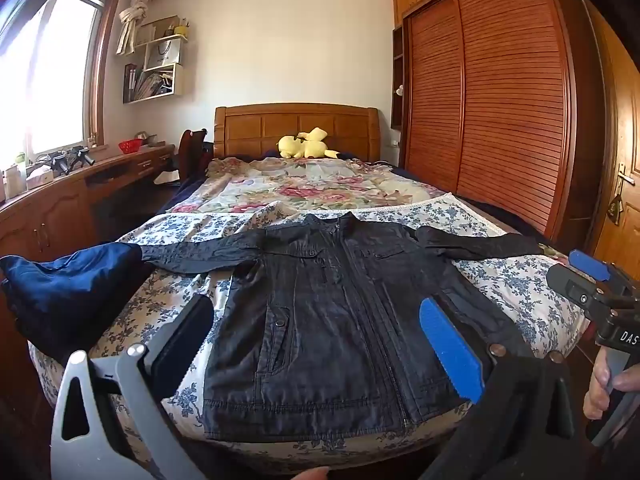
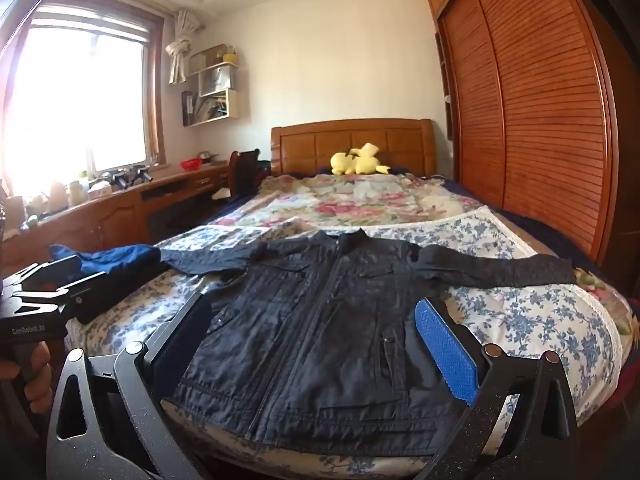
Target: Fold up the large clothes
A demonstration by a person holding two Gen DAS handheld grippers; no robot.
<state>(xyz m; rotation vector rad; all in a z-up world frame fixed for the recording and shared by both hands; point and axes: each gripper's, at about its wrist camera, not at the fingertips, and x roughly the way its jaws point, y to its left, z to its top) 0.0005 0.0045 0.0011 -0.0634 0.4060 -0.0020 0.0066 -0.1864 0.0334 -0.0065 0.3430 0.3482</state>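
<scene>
A dark zip-front jacket lies flat, front up, at the foot of the bed, with both sleeves spread out sideways. It also shows in the right wrist view. My left gripper is open and empty, held above the jacket's hem. My right gripper is open and empty, also above the hem. The right gripper shows at the right edge of the left wrist view. The left gripper shows at the left edge of the right wrist view.
A blue garment lies bunched at the bed's left edge, touching the jacket's left sleeve. A yellow plush toy sits by the headboard. A wooden desk runs along the left, a slatted wardrobe along the right.
</scene>
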